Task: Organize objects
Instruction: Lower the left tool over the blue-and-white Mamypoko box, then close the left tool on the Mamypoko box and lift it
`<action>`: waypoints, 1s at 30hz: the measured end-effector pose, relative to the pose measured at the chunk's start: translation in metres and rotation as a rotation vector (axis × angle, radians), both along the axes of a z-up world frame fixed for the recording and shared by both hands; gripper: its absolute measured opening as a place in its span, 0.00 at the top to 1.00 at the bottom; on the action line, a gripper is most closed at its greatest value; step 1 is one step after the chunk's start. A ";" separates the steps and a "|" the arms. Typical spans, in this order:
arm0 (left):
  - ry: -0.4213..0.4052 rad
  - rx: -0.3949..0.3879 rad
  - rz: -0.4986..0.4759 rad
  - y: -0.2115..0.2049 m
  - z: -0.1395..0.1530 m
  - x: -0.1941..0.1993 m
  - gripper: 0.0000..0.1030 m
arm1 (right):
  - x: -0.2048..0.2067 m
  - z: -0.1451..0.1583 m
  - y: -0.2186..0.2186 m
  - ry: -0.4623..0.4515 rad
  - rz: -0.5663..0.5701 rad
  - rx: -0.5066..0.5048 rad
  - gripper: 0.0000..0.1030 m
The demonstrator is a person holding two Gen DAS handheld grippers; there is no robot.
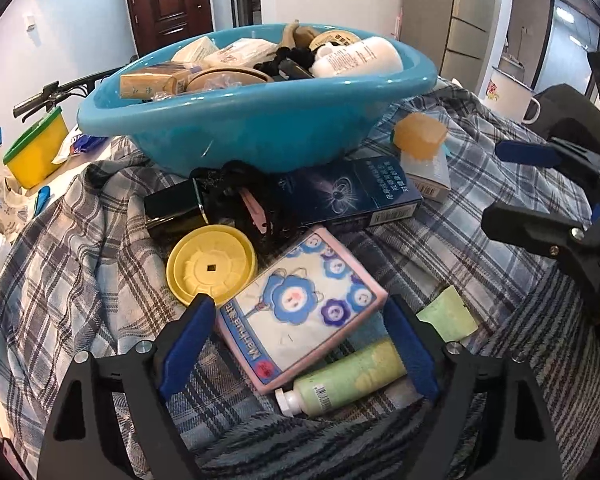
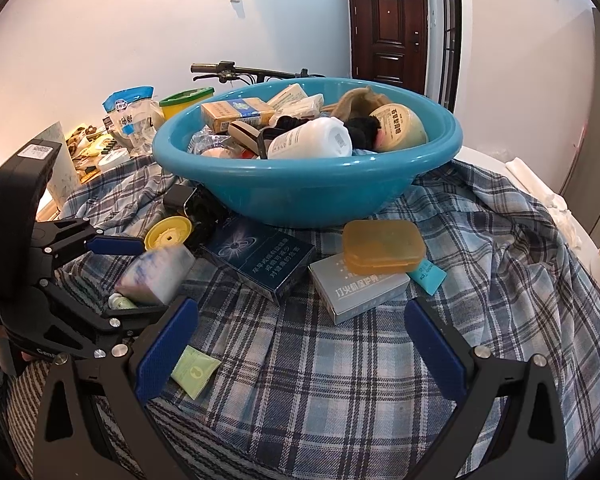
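While both grippers, left gripper (image 1: 300, 344) and right gripper (image 2: 300, 344), gape wide and empty, one blue basin (image 1: 260, 136), one pink box (image 1: 300, 308), one green tube (image 1: 348, 380) and one yellow lid (image 1: 212, 264) lie on plaid cloth (image 2: 340, 380).

Blue basin (image 2: 308, 196); blue-checked cloth (image 2: 340, 360); yellow lid (image 1: 211, 265).

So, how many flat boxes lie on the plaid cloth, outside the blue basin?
3: the pink box between the left gripper's open fingers, the dark blue box before the basin, the grey box under an orange case. Others may be hidden.
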State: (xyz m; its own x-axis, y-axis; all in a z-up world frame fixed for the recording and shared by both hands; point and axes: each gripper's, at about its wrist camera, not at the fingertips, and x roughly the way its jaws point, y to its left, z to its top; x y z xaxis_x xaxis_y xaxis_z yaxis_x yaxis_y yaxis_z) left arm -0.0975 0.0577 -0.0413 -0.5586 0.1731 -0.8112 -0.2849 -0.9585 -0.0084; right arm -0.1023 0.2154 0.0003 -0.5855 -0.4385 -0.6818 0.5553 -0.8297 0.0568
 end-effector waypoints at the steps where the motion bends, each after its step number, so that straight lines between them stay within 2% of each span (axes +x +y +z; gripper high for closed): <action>1: -0.001 0.005 0.004 -0.001 0.000 0.000 0.15 | 0.000 0.000 0.000 0.000 0.000 0.000 0.00; 10: -0.018 -0.001 -0.001 0.000 0.000 -0.001 0.14 | 0.000 -0.002 0.000 -0.002 0.004 0.003 0.00; 14: -0.041 -0.020 -0.002 0.002 -0.003 -0.002 0.06 | -0.001 -0.002 0.000 -0.004 0.005 0.007 0.00; 18: -0.060 0.003 0.001 -0.001 -0.004 -0.004 0.07 | -0.001 -0.003 0.000 -0.008 0.005 0.009 0.00; 19: -0.056 0.001 0.001 -0.001 -0.003 -0.002 0.14 | -0.001 -0.004 0.000 -0.009 0.005 0.009 0.00; 22: -0.050 -0.007 0.002 -0.002 -0.003 -0.001 0.43 | -0.002 -0.004 0.000 -0.012 0.005 0.009 0.00; 23: -0.044 0.007 -0.004 -0.004 -0.002 0.000 0.60 | -0.002 -0.004 0.000 -0.014 0.004 0.009 0.00; 25: -0.033 0.033 -0.007 -0.008 -0.001 0.001 0.73 | -0.003 -0.005 0.001 -0.018 0.004 0.009 0.00; 27: -0.008 0.062 -0.010 -0.012 0.004 0.004 0.77 | -0.003 -0.005 0.001 -0.020 0.003 0.008 0.00; 30: 0.068 0.113 -0.020 -0.019 0.018 0.014 0.78 | -0.004 -0.005 0.002 -0.021 0.004 0.006 0.00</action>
